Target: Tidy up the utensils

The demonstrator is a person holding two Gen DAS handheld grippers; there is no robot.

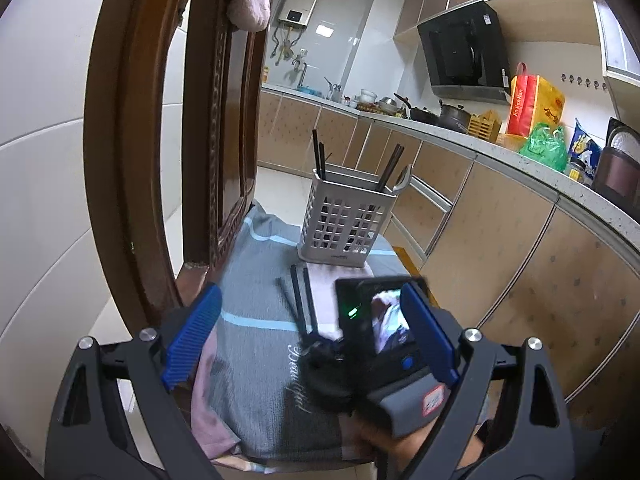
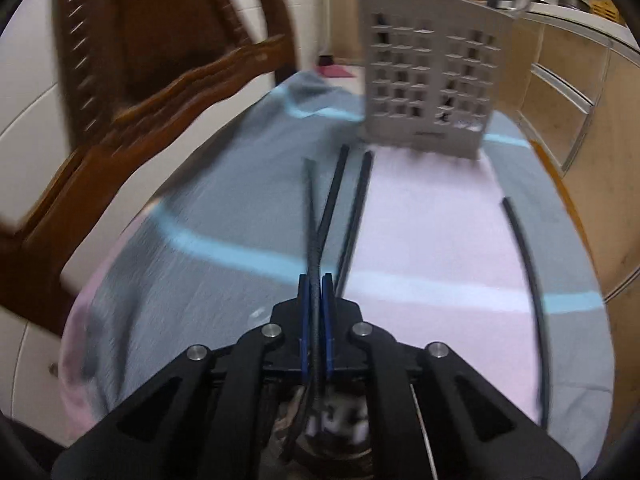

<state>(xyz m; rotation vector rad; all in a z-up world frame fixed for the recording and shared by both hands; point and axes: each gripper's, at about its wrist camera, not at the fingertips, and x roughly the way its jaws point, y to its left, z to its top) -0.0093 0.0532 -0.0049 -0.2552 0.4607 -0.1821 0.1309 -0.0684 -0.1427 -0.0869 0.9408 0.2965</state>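
A white slotted utensil holder (image 1: 345,222) stands at the far end of a towel-covered seat, with dark chopsticks and a spoon (image 1: 403,179) in it; it also shows in the right wrist view (image 2: 430,74). Black chopsticks (image 1: 300,294) lie on the towel in front of it. My right gripper (image 2: 316,280) is shut on one black chopstick (image 2: 311,208), low over the towel; two more chopsticks (image 2: 352,208) lie beside it and another (image 2: 528,264) lies to the right. My left gripper (image 1: 316,320) is open and empty, held above and behind the right gripper (image 1: 320,350).
A grey, blue-striped towel (image 1: 256,280) over a pink one covers the seat of a carved wooden chair, whose back (image 1: 132,140) rises on the left. Kitchen cabinets and a cluttered counter (image 1: 500,152) run along the right. Tiled floor lies beyond.
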